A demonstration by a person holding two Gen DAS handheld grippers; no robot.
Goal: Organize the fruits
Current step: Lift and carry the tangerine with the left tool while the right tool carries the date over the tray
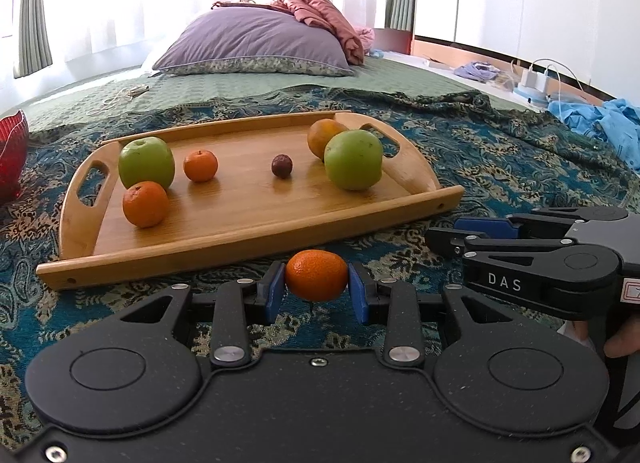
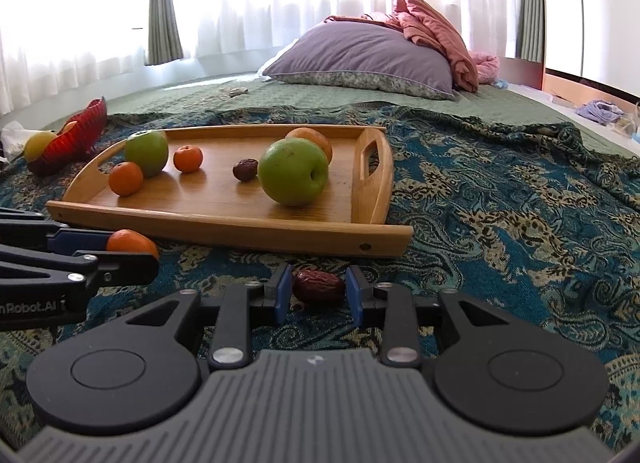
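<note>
My left gripper (image 1: pixel 316 287) is shut on a small mandarin (image 1: pixel 316 275), held just in front of the wooden tray (image 1: pixel 248 239). My right gripper (image 2: pixel 319 291) is shut on a dark red date (image 2: pixel 319 287) near the tray's front edge. The tray (image 2: pixel 224 219) holds two green apples (image 1: pixel 147 161) (image 1: pixel 353 159), two mandarins (image 1: pixel 145 203) (image 1: pixel 200 165), a larger orange (image 1: pixel 322 135) behind the right apple, and a date (image 1: pixel 282 165). The right gripper shows in the left wrist view (image 1: pixel 444 241), the left gripper and its mandarin in the right wrist view (image 2: pixel 132 245).
A red bowl (image 2: pixel 76 135) with yellow fruit stands left of the tray on the patterned blue cloth (image 2: pixel 500 223). A purple pillow (image 2: pixel 368 59) and pink bedding lie at the far end of the bed. Blue clothes (image 1: pixel 600 123) lie at the right.
</note>
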